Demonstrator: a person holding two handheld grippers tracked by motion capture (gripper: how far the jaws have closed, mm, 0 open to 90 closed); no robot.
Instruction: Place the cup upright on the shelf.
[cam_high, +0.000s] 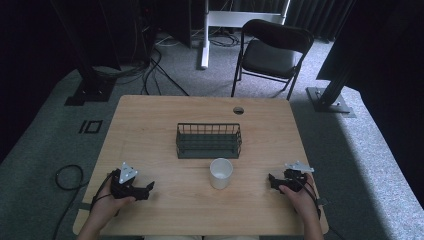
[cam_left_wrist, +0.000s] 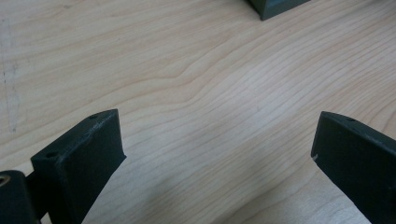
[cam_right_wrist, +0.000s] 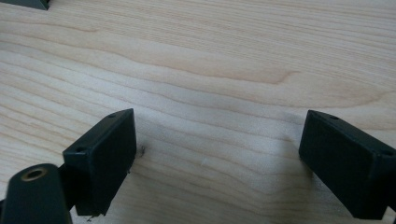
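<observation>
Grey carpet floor (cam_high: 360, 165) — black folding chair (cam_high: 272, 50) behind wooden table (cam_high: 150, 130), dark curtains.

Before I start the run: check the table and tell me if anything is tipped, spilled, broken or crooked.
Nothing stands out. The white cup stands upright on the table, with no spill around it. The wire basket sits square behind it, apart from it. The left claw and right claw rest open on the wood, holding nothing.
</observation>
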